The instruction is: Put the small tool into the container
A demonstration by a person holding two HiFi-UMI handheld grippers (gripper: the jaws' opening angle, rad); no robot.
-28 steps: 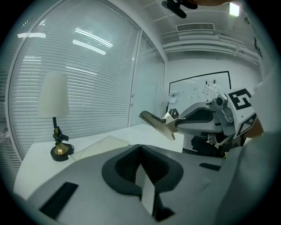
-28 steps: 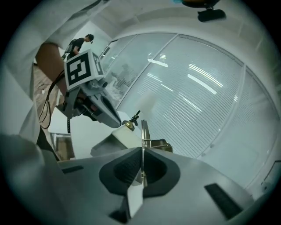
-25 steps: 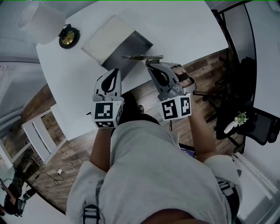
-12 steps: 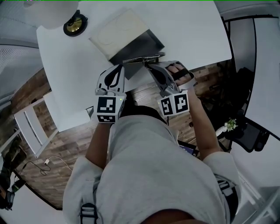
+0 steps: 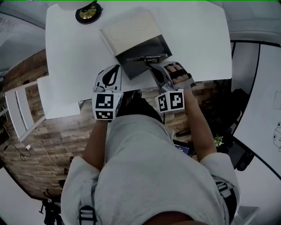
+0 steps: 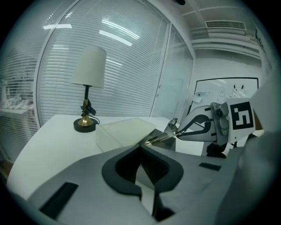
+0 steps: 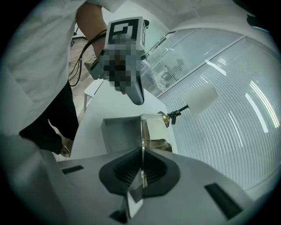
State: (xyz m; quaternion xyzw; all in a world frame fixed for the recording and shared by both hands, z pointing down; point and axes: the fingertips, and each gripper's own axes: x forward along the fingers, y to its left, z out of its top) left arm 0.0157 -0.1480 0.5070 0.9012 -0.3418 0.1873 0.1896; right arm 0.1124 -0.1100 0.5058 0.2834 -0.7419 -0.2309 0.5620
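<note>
The container stands on the white table (image 5: 193,39): an open grey box (image 5: 131,69) with a pale lid (image 5: 129,30) lying against its far side. My right gripper (image 5: 152,66) is shut on the small tool (image 5: 142,57), a thin metal piece held level over the box's open part. In the right gripper view the tool (image 7: 142,129) stands edge-on between the jaws, above the grey box (image 7: 118,129). My left gripper (image 5: 115,69) is shut and holds nothing, just left of the box at the table's near edge. From the left gripper view the tool (image 6: 159,137) crosses in front of the pale lid (image 6: 125,132).
A lamp with a brass base (image 5: 90,12) and white shade (image 6: 90,68) stands at the table's far left. A lower white shelf (image 5: 55,99) juts out left of the table, over the wooden floor (image 5: 66,132). The person's body fills the near part of the head view.
Both grippers have moved toward the container. The tool, earlier at the box's near edge, now hangs over its open part. The left gripper stays shut beside it.
</note>
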